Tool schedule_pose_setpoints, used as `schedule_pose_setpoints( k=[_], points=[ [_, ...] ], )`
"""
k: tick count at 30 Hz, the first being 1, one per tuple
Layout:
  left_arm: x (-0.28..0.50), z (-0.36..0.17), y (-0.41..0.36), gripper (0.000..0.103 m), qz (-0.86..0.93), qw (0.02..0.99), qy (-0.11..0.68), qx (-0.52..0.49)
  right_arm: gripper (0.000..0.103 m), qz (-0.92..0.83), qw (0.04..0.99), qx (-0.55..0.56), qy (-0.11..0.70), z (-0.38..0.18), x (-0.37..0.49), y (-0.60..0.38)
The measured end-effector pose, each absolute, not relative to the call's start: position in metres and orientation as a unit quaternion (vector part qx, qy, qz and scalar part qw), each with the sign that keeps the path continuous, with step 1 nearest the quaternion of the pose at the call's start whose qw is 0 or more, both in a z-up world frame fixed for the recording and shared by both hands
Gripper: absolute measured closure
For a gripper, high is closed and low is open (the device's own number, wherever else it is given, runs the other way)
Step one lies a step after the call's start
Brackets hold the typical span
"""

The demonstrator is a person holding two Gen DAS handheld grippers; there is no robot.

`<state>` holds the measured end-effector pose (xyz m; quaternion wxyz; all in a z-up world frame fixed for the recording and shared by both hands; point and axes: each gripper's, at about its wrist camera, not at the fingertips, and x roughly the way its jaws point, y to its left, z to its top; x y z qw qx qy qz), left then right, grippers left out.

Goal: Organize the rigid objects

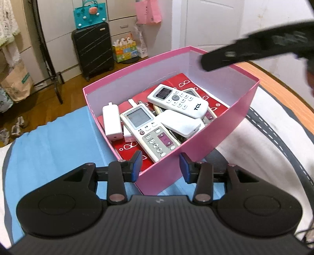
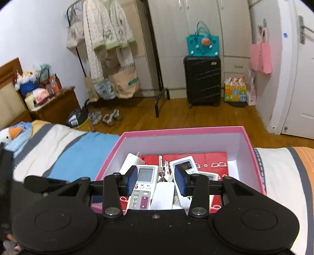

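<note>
1. Left wrist view: the left gripper [image 1: 160, 165] has its jaws spread and grasps nothing; the near corner of the pink box [image 1: 225, 125] sits between its fingers.
2. The box rests on the bed [image 1: 58, 141] and holds a TCL remote [image 1: 177, 100] lying across a white case [image 1: 179, 122], a grey-buttoned remote [image 1: 149, 130], a white charger [image 1: 111, 122] and red packets [image 1: 214, 102] underneath.
3. Another remote below the TCL one is mostly covered, and something dark under the case is too hidden to name.
4. A blurred black finger of the right gripper [image 1: 235, 55] hangs over the box's far corner.
5. Beyond stand a black suitcase [image 1: 93, 49] with a teal bag [image 1: 91, 14] on top.
6. Right wrist view: the right gripper [image 2: 156, 181] hovers over the box [image 2: 176, 131], jaws apart and empty.
7. Its body cuts off the box's near side and the lower ends of the remotes [image 2: 144, 186].
8. Behind are a clothes rack [image 2: 106, 29], slippers [image 2: 110, 117], a bedside cabinet [image 2: 57, 106] and a door [image 2: 300, 78].
</note>
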<state>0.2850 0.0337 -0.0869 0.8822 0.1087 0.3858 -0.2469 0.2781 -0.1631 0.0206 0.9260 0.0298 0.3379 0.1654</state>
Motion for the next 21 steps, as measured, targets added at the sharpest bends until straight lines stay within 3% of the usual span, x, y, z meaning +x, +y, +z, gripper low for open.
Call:
schedule_pose_setpoints(
  k=[14,16,21],
  points=[
    [0.263,-0.059,0.034,0.063,-0.206,0.903,0.367,0.082,0.054,0.107,0.953,0.041,0.281,0.036,0.191,-0.201],
    [0.253,-0.052,0.032,0.063,-0.192,0.905,0.369,0.085,0.048,0.100,0.956,0.037,0.273,0.040,0.183,-0.202],
    [0.221,-0.027,0.025,0.062,-0.157,0.918,0.356,0.073,0.044,0.085,0.964,0.030,0.249,0.052,0.163,-0.205]
  ],
)
